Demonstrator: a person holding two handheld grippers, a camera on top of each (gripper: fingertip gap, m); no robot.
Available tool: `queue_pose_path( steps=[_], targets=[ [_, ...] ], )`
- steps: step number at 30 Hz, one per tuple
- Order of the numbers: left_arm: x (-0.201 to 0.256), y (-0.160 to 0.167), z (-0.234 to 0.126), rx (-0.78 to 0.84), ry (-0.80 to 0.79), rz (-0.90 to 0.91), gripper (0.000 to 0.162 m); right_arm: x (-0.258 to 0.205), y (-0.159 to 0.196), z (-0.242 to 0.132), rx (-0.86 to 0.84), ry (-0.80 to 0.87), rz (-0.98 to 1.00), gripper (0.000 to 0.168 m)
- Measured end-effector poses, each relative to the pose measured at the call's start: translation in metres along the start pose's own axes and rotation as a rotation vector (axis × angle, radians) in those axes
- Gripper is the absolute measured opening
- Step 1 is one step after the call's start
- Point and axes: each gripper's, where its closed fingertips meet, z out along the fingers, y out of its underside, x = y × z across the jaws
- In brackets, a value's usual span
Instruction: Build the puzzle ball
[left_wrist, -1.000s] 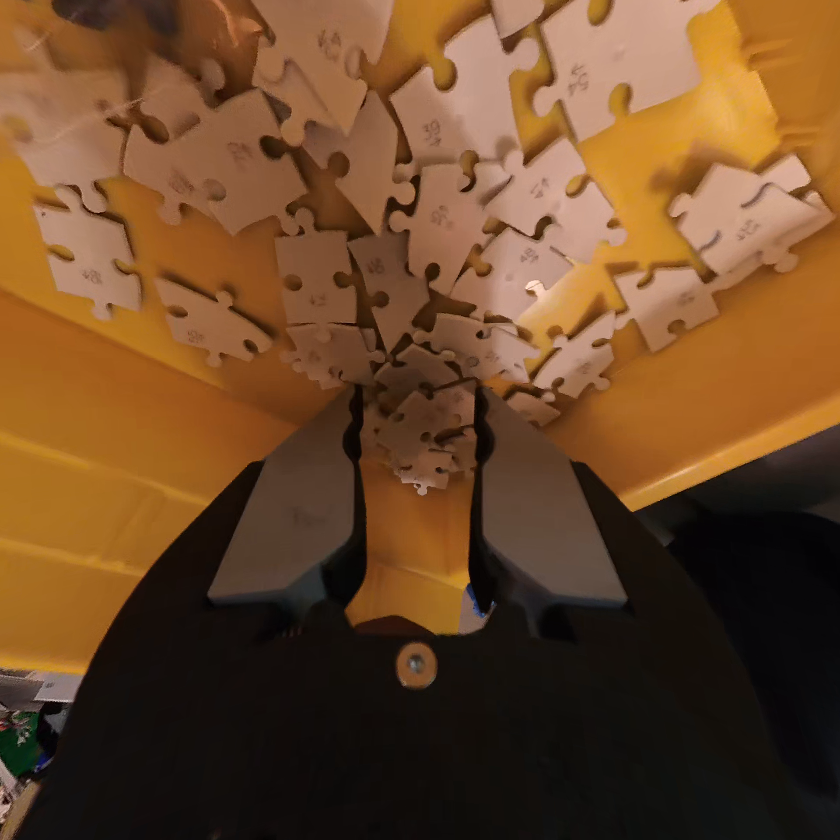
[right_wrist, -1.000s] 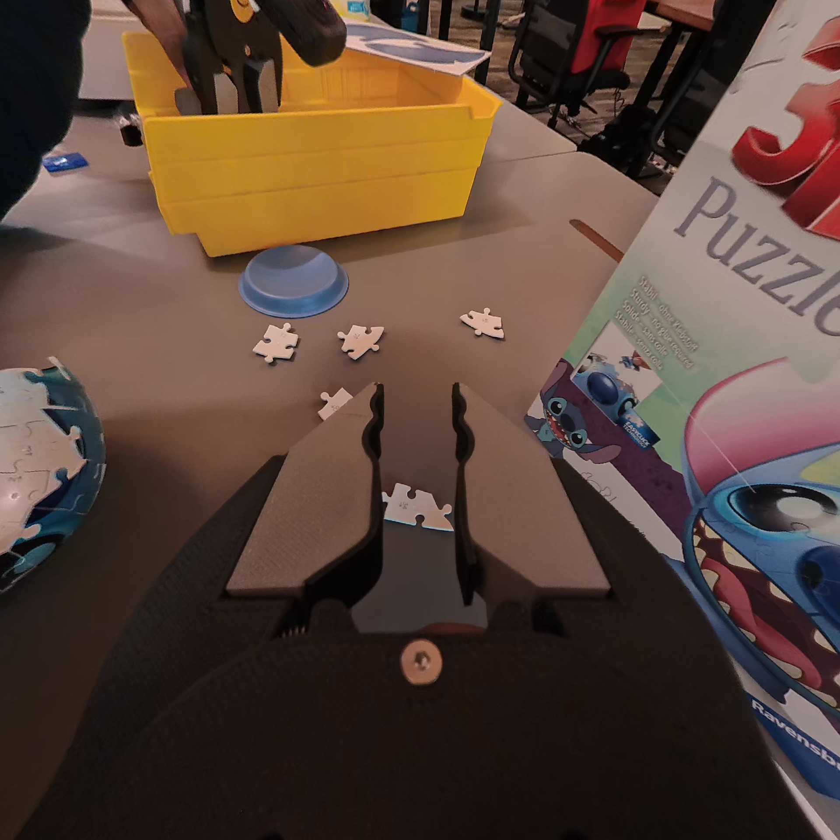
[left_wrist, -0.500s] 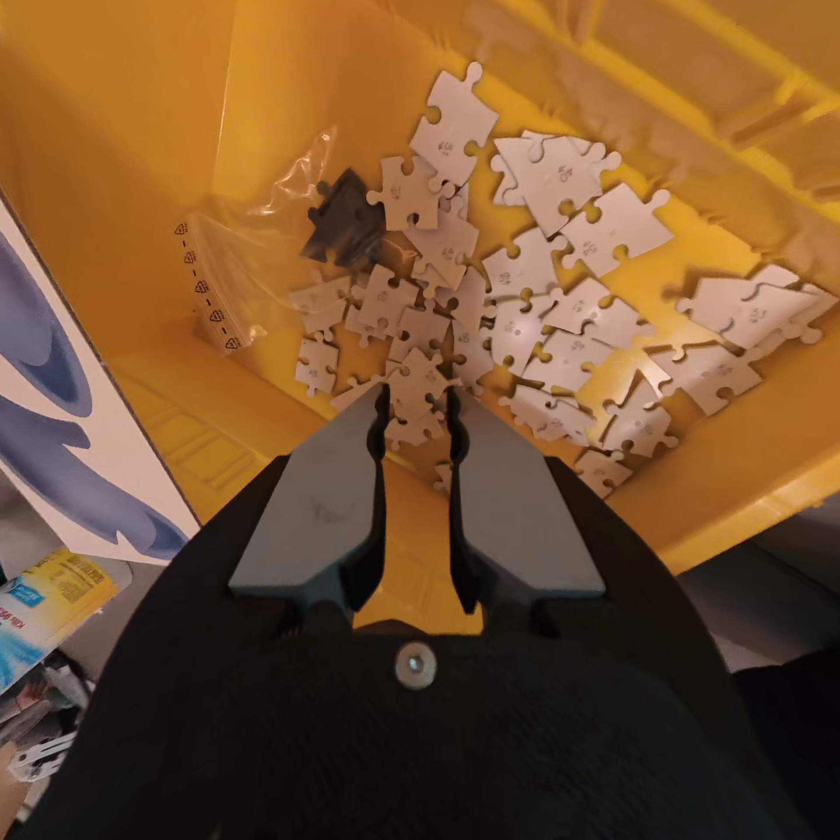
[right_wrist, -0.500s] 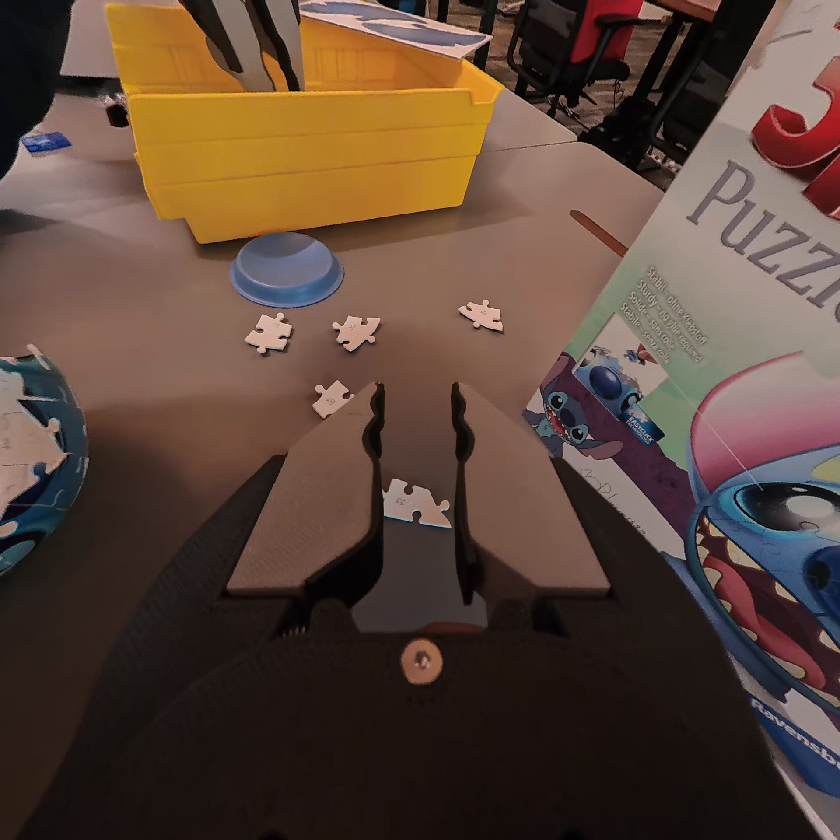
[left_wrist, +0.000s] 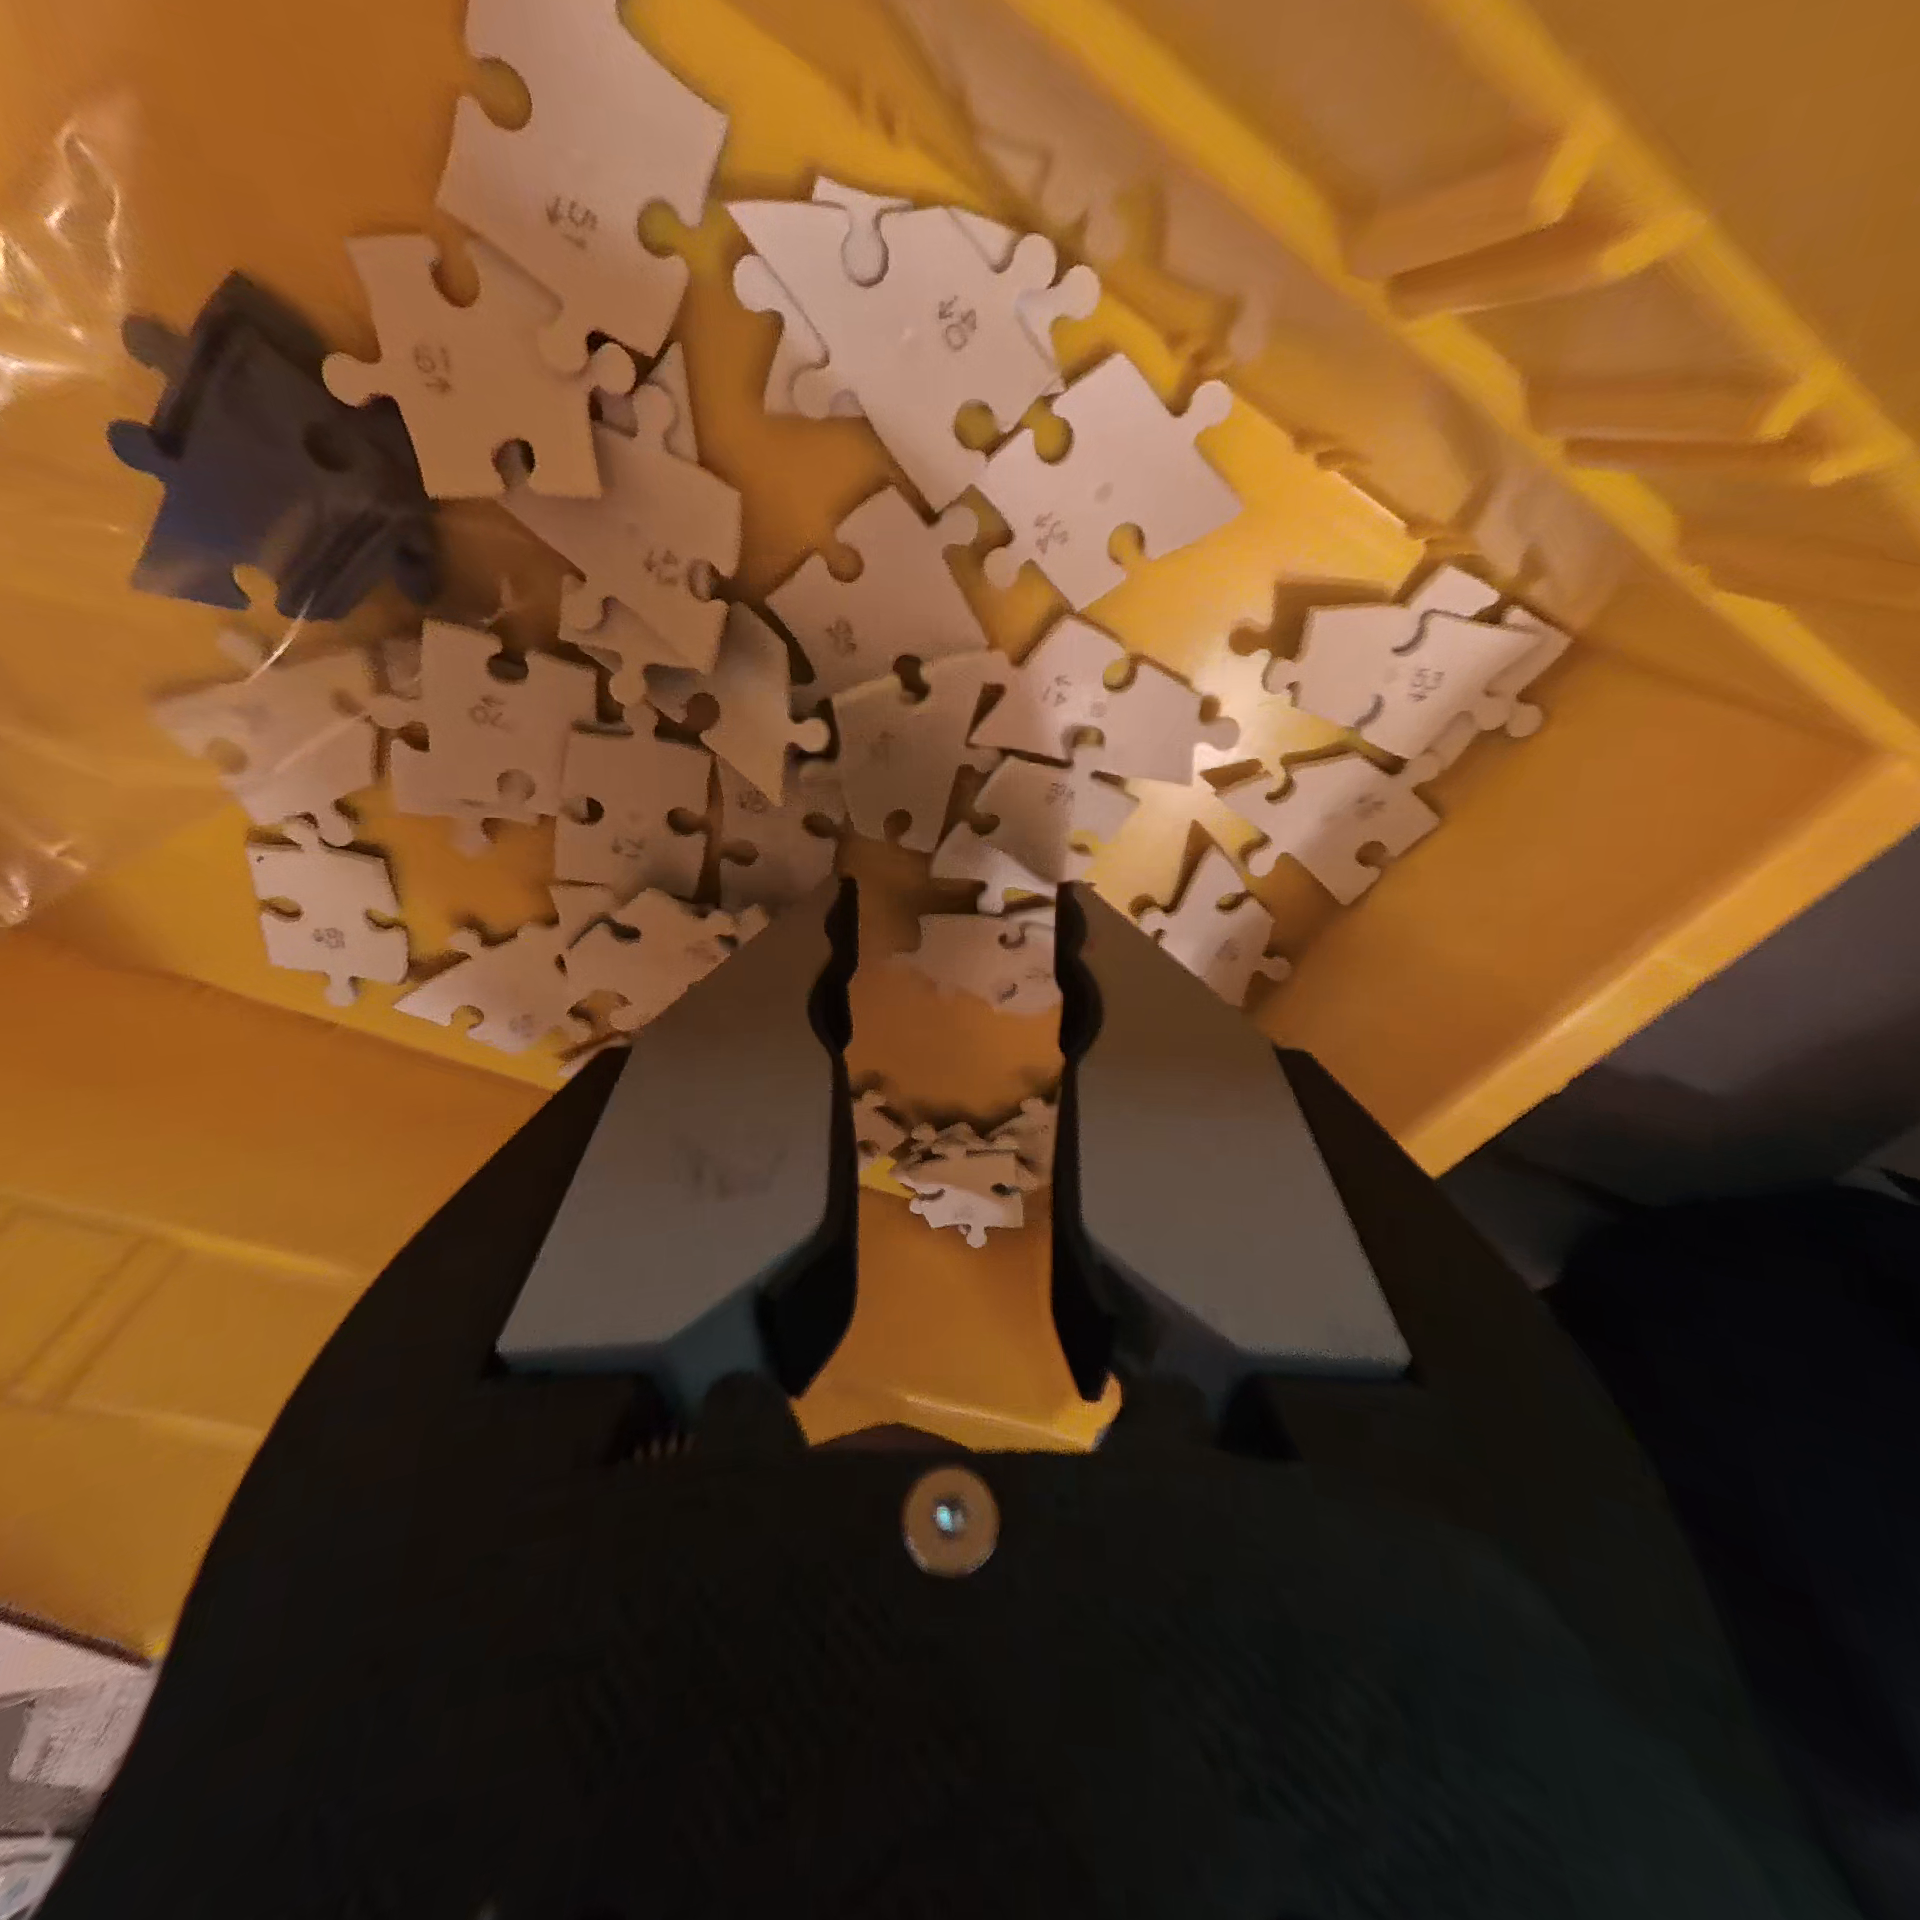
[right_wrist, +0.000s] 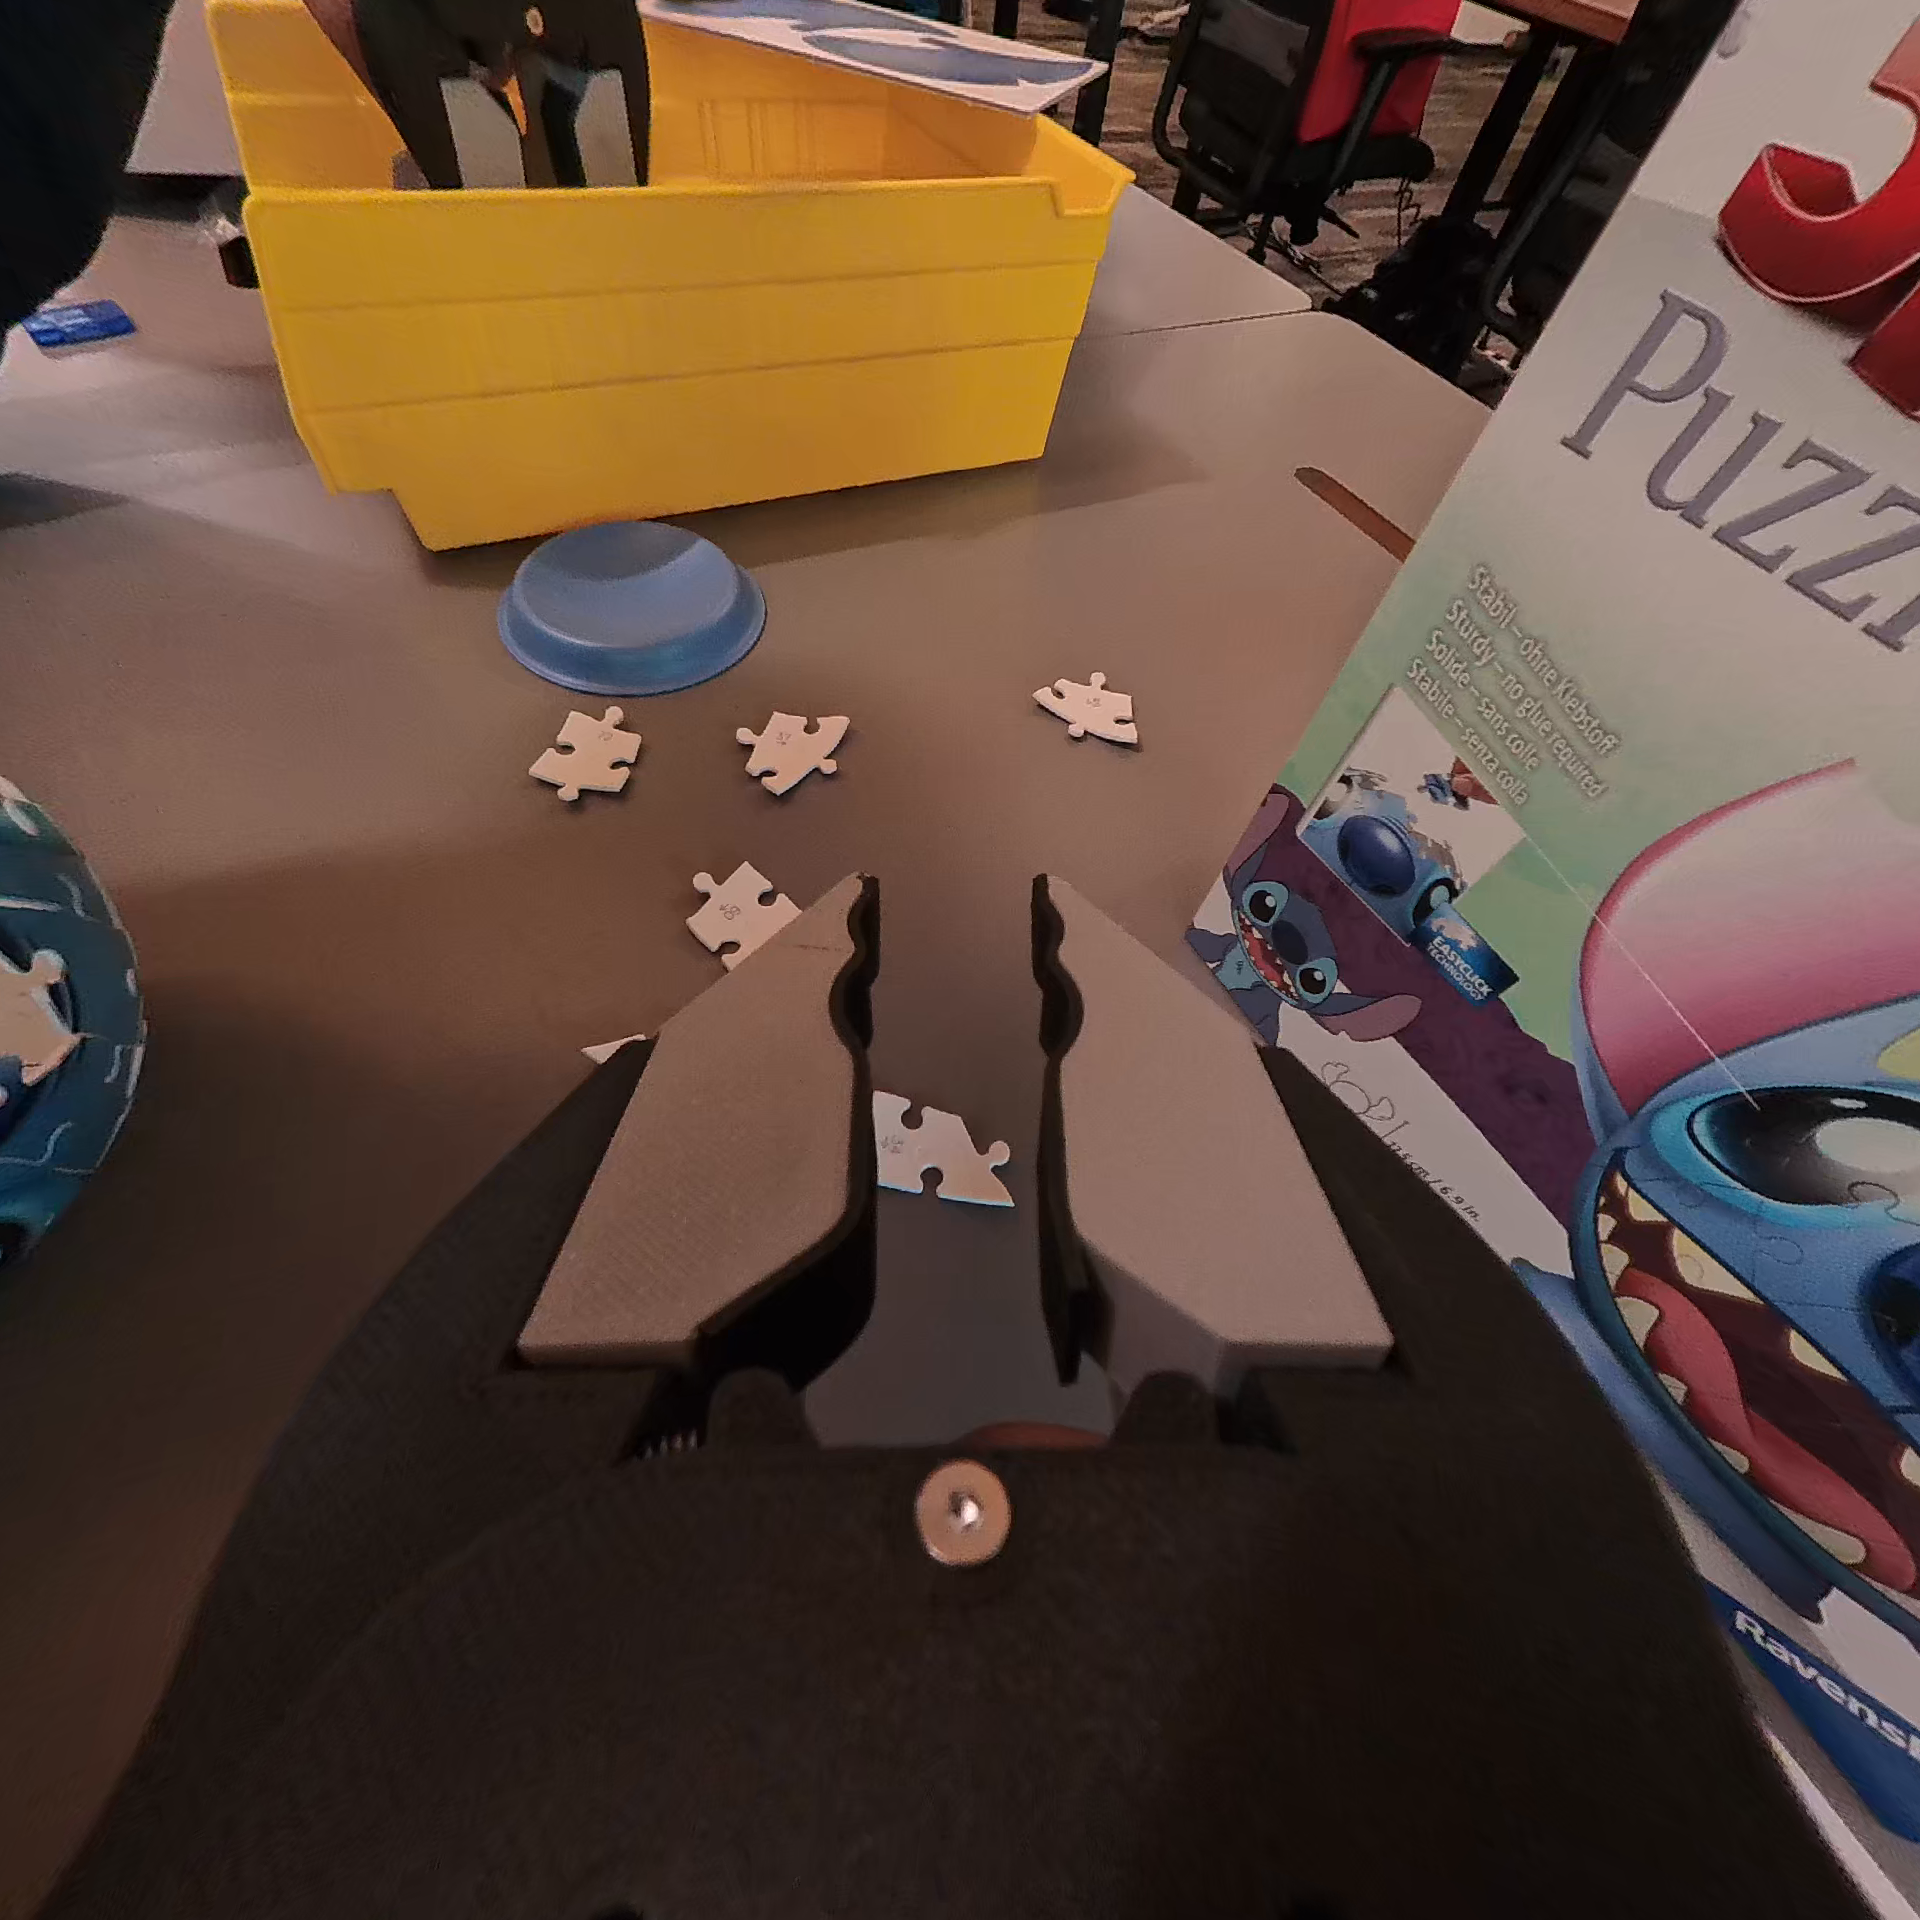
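The left tongs (left_wrist: 951, 914) are hanging open over pale, thin curved plastic puzzle pieces (left_wrist: 1060, 717) heaped in the yellow plastic bin (right_wrist: 665, 343). They look light, stiff and slippery; pinching a raised edge seems best. The right tongs (right_wrist: 951, 914) are hovering open over the grey bench (right_wrist: 312, 831), near the half-built blue puzzle ball (right_wrist: 52, 1039).

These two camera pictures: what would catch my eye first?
The bright yellow bin at the table's far side, the left gripper open over pale puzzle pieces heaped inside. Nearer, the right gripper hangs open above loose pieces, beside the colourful puzzle box.
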Motion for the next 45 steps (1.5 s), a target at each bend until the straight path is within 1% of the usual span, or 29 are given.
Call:
queue_pose_path(
  steps=[4, 6, 14, 16, 21, 23, 26, 29, 31, 33, 35, 37, 39, 41, 43, 45],
  targets=[
    [-0.001, 0.005, -0.011, 0.032, -0.032, -0.013, 0.036, 0.0, 0.0, 0.0, -0.001, -0.001, -0.002, 0.026],
    [0.001, 0.009, -0.013, 0.035, -0.019, -0.029, 0.036, 0.0, 0.0, -0.001, -0.003, -0.002, -0.002, 0.026],
    [0.002, 0.025, 0.004, -0.054, 0.051, -0.096, 0.037, 0.0, -0.004, -0.005, 0.006, 0.013, -0.02, 0.026],
    [0.004, 0.018, 0.003, -0.021, 0.07, -0.097, 0.032, 0.0, -0.005, -0.006, 0.008, 0.015, -0.022, 0.026],
    [0.006, 0.022, 0.002, -0.019, 0.081, -0.078, 0.021, 0.0, -0.009, -0.01, 0.018, 0.022, -0.035, 0.026],
    [0.006, 0.023, -0.003, -0.001, 0.07, -0.069, 0.014, 0.0, -0.009, -0.011, 0.019, 0.022, -0.038, 0.026],
    [0.01, 0.02, -0.017, 0.07, 0.056, -0.043, 0.005, -0.001, -0.009, -0.01, 0.016, 0.017, -0.035, 0.026],
    [0.012, 0.017, -0.025, 0.114, 0.026, 0.002, 0.003, -0.001, -0.007, -0.009, 0.009, 0.013, -0.033, 0.026],
    [0.009, 0.014, -0.032, 0.149, 0.0, 0.008, 0.002, -0.002, -0.006, -0.008, 0.002, 0.011, -0.036, 0.026],
    [0.01, 0.015, -0.036, 0.175, 0.011, 0.0, 0.002, -0.002, -0.004, -0.007, -0.006, 0.009, -0.035, 0.026],
    [0.012, 0.02, -0.034, 0.167, 0.037, -0.013, 0.002, -0.002, -0.002, -0.006, -0.013, 0.005, -0.034, 0.026],
    [0.005, 0.022, -0.031, 0.146, 0.012, -0.021, 0.002, -0.003, -0.001, -0.004, -0.02, -0.001, -0.033, 0.026],
    [0.005, 0.011, -0.041, 0.211, -0.003, 0.004, 0.002, -0.004, 0.0, -0.003, -0.025, -0.002, -0.038, 0.026],
    [0.003, -0.006, -0.064, 0.335, -0.08, 0.052, 0.002, -0.005, -0.003, -0.003, -0.016, -0.003, -0.038, 0.026],
    [0.002, -0.024, -0.091, 0.473, -0.161, 0.094, 0.002, -0.011, -0.012, -0.001, 0.026, -0.053, -0.001, 0.026],
    [0.008, -0.039, -0.118, 0.611, -0.191, 0.119, 0.002, -0.02, -0.028, 0.005, 0.059, -0.127, 0.047, 0.028]
  ],
)
